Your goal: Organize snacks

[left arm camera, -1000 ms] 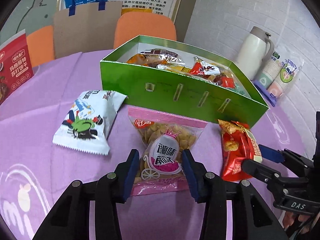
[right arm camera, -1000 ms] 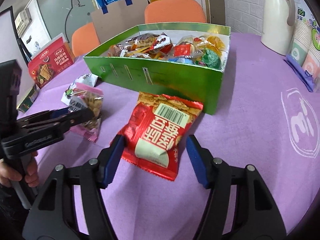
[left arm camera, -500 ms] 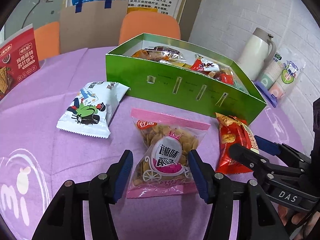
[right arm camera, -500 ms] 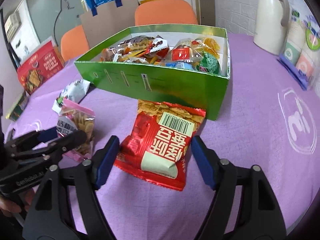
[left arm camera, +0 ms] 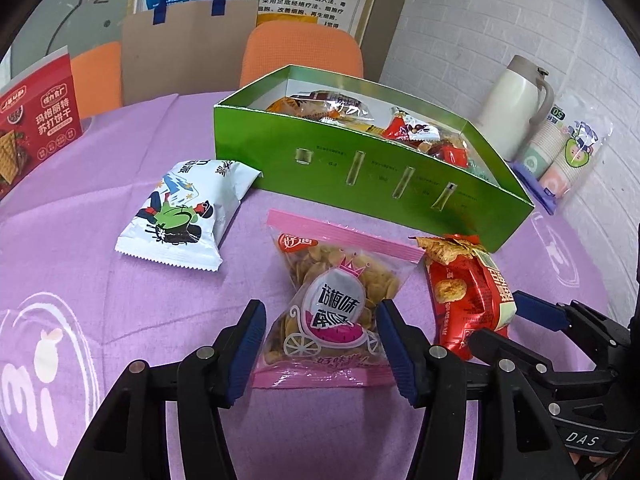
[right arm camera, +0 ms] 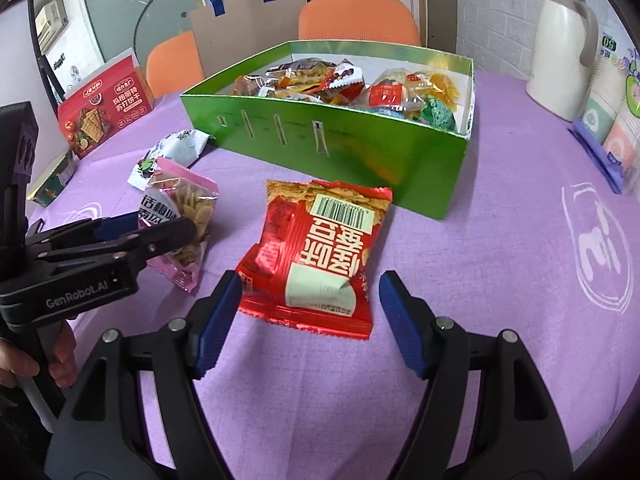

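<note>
Grippers, 2, both spread wide and empty. Left gripper (left arm camera: 320, 344) straddles the lower end of the pink packet, jaws either side, not yet closed; right gripper (right arm camera: 310, 320) likewise flanks the red packet's near edge. Judged: each is lined up for a pinch across the packet's width.

Purple table (right arm camera: 500, 280), 1: bears everything listed.

Green box (left arm camera: 360, 184), 1: open-topped, already heaped with mixed wrapped snacks; judged the destination, so the loose packets lie just in front of its long wall.

Loose packets, 3, all flat on the cloth outside the box:
- white packet (left arm camera: 184, 216), 1, left of the pink one, corner near the box wall, no gripper near it.
- pink packet (left arm camera: 336, 304), 1, clear-fronted, chips visible.
- red packet (right arm camera: 316, 252), 1, barcode side up, top edge just beside the box.

Judged: 3 packets remain to be boxed.
</note>
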{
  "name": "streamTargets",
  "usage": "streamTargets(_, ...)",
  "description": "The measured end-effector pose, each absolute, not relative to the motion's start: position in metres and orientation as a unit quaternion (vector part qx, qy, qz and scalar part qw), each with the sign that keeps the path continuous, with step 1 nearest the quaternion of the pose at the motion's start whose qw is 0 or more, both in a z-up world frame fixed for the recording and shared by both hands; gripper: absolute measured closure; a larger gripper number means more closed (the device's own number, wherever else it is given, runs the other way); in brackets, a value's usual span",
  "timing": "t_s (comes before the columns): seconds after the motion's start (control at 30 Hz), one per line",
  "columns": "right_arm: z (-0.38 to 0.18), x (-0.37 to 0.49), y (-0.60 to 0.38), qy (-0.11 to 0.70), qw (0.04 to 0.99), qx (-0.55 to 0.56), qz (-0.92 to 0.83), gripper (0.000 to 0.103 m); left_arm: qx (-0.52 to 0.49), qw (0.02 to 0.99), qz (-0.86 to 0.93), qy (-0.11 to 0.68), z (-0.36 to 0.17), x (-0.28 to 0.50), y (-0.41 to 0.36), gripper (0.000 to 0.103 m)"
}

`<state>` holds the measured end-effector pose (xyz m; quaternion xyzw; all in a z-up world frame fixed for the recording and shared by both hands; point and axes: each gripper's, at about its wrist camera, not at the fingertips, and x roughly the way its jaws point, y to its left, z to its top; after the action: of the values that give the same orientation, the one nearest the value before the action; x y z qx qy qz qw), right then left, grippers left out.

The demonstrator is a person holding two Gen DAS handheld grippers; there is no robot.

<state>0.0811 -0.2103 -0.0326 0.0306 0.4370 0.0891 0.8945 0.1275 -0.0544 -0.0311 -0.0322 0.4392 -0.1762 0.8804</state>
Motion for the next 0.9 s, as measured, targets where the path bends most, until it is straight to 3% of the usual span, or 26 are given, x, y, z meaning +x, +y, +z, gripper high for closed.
streamTargets(0.9,-0.042,0.087,-0.212,0.439,0.891,0.084,0.080,0.033,-0.028,0.877,-0.191,0.440,-0.036,0.129,-0.057,0.041)
